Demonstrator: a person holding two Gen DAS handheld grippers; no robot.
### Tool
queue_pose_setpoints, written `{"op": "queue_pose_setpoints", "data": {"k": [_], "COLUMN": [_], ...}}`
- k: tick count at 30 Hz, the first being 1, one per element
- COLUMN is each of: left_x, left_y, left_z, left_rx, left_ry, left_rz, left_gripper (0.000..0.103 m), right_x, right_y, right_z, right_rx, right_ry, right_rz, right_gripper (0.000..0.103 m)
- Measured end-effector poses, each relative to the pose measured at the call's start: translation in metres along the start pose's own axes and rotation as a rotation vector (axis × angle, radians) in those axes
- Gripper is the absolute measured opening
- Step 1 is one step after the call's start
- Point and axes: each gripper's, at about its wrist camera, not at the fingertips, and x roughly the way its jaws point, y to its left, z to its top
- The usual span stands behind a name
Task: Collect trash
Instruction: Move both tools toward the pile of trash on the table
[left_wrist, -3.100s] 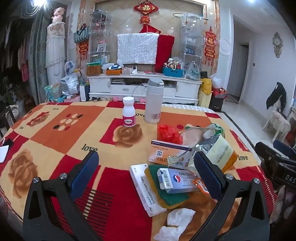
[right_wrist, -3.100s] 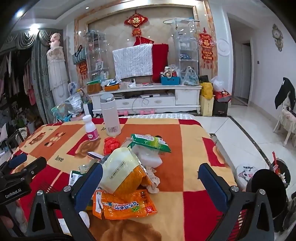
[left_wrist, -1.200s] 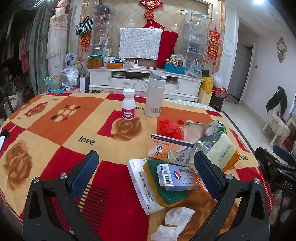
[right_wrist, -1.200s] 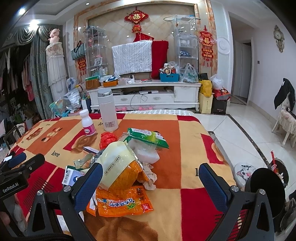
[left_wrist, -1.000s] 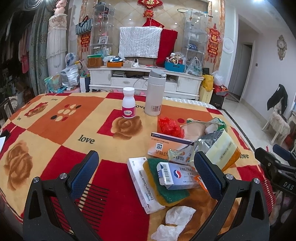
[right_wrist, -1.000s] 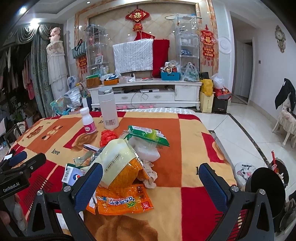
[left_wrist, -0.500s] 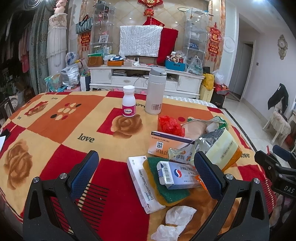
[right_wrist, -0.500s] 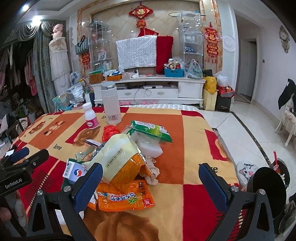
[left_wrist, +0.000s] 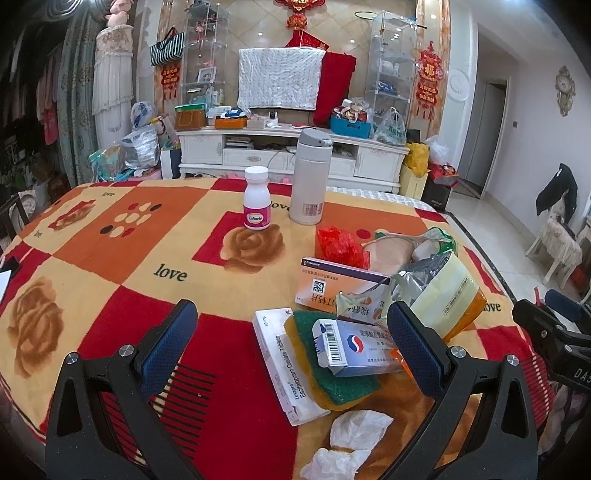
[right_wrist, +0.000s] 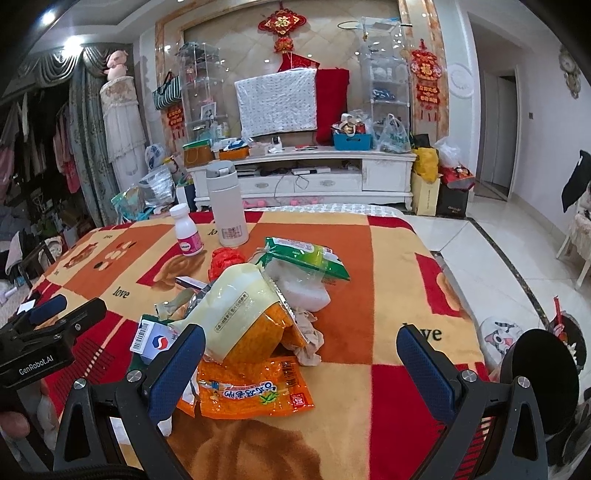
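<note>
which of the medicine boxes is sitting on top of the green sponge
The blue-and-white box with the barcode rests on the green sponge. The long white box lies beside the sponge, and the orange-and-white box lies farther back.

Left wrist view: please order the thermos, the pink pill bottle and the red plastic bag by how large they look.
1. Thermos, clearly largest.
2. Pill bottle and red plastic bag look about alike; the bag lies nearer and is crumpled, so I leave them unranked.

a white thermos stands beside a pill bottle.
</note>
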Motion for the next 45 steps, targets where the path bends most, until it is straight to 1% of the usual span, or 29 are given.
{"op": "queue_pose_setpoints", "data": {"k": [12,21,25,29,36,45], "left_x": [0.007,0.010,0.013,0.012,0.015,0.015], "left_y": [0.001,0.003,0.011,0.018,0.027,0.027], "left_z": [-0.003,-0.004,-0.007,-0.008,-0.014,-0.014], "left_rx": [0.003,0.001,-0.015,-0.014,0.000,0.005], "left_ry": [0.036,0.047,0.065,0.072,0.094,0.093], "left_rz": [0.008,0.009,0.000,-0.001,0.008,0.002], "left_gripper": [0.102,0.102,0.102,0.102,0.102,0.102], "right_x": [0.008,0.012,0.015,0.016,0.020,0.024], "right_y": [-0.002,-0.007,-0.013,-0.016,-0.010,-0.004], "right_z": [-0.006,-0.012,-0.015,-0.015,-0.017,-0.018], "right_rx": [-0.004,-0.006,-0.001,0.010,-0.006,-0.020], "right_ry": [0.044,0.073,0.080,0.090,0.102,0.128], "right_rz": [0.012,0.010,0.002,0.020,0.034,0.051], "right_gripper": [0.103,0.103,0.103,0.103,0.103,0.103]}}
